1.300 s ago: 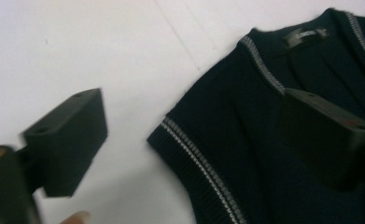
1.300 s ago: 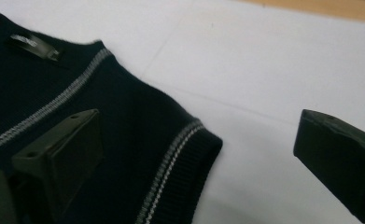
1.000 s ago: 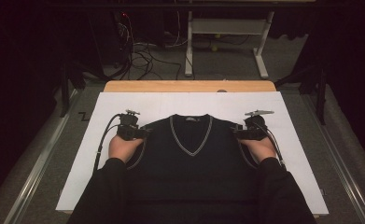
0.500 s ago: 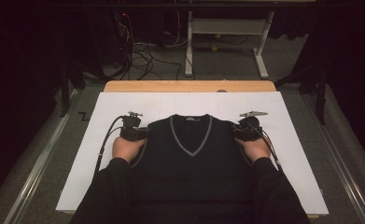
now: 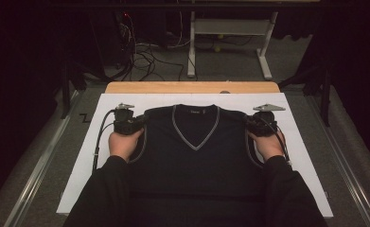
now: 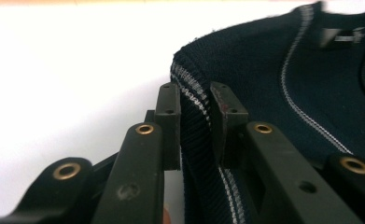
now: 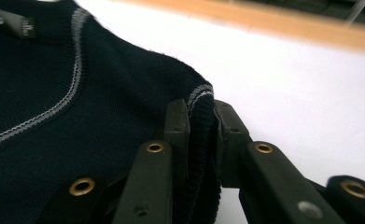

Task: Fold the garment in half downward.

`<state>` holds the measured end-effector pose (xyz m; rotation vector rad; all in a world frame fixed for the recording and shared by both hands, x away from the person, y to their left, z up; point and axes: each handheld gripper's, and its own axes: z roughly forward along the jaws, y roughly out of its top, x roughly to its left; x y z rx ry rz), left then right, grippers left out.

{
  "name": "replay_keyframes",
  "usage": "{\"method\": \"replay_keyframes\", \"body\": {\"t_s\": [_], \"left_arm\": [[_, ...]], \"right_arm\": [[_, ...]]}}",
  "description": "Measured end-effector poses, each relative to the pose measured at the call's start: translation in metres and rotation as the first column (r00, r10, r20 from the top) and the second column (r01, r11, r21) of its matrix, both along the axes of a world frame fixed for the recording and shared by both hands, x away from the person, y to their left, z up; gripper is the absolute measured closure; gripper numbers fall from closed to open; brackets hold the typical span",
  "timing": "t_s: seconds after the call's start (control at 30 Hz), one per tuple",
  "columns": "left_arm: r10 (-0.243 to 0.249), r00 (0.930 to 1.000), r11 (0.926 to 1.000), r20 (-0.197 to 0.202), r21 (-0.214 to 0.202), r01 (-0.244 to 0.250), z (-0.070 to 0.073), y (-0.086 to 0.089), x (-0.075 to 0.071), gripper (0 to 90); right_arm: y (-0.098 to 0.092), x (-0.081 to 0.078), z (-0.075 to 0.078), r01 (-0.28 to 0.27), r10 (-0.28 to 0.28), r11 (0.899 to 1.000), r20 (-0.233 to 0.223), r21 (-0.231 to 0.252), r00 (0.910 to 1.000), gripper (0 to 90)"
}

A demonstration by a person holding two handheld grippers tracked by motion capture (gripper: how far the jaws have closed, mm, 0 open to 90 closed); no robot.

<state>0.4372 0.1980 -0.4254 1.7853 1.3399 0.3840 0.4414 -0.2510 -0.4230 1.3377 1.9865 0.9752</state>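
Item: dark sleeveless vest (image 5: 194, 151), flat on white sheet (image 5: 310, 161); left gripper (image 6: 194, 116) and right gripper (image 7: 201, 119), jaws just closed, each pinching a striped shoulder edge between its pads; since a second ago both shoulders gripped; judged ready for lifting.

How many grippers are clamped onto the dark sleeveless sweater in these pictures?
2. The left gripper pinches the sweater at the armhole edge on the table's left side; the right gripper pinches the matching armhole edge on the right side.
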Motion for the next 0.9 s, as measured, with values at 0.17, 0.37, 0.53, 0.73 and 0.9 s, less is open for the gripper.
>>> {"method": "replay_keyframes", "body": {"t_s": [0.17,0.37,0.53,0.73,0.9], "left_arm": [[0.029,0.9951,0.9996,0.094,-0.009,-0.029,0.028,-0.002,-0.002,71.9],[0.044,0.9805,0.9981,0.192,-0.051,-0.035,0.055,-0.005,-0.006,71.9],[0.042,0.9675,0.9982,0.250,-0.051,-0.030,0.077,-0.007,-0.008,71.9],[0.017,0.9754,0.9973,0.220,-0.073,-0.001,0.071,-0.005,-0.007,71.6],[0.003,0.9744,0.9975,0.225,-0.069,0.013,0.069,-0.006,-0.010,71.6]], "right_arm": [[0.002,-0.004,0.028,0.020,-0.020,1.000,0.104,0.008,0.9944,78.7],[0.001,-0.006,0.054,0.027,-0.031,0.999,0.186,0.024,0.9822,78.7],[-0.002,-0.007,0.078,0.022,-0.031,0.999,0.241,0.038,0.9699,78.7],[-0.001,-0.008,0.079,0.014,-0.022,0.999,0.230,0.038,0.9730,78.7],[0.000,-0.011,0.078,0.004,-0.010,1.000,0.224,0.029,0.9744,78.7]]}}
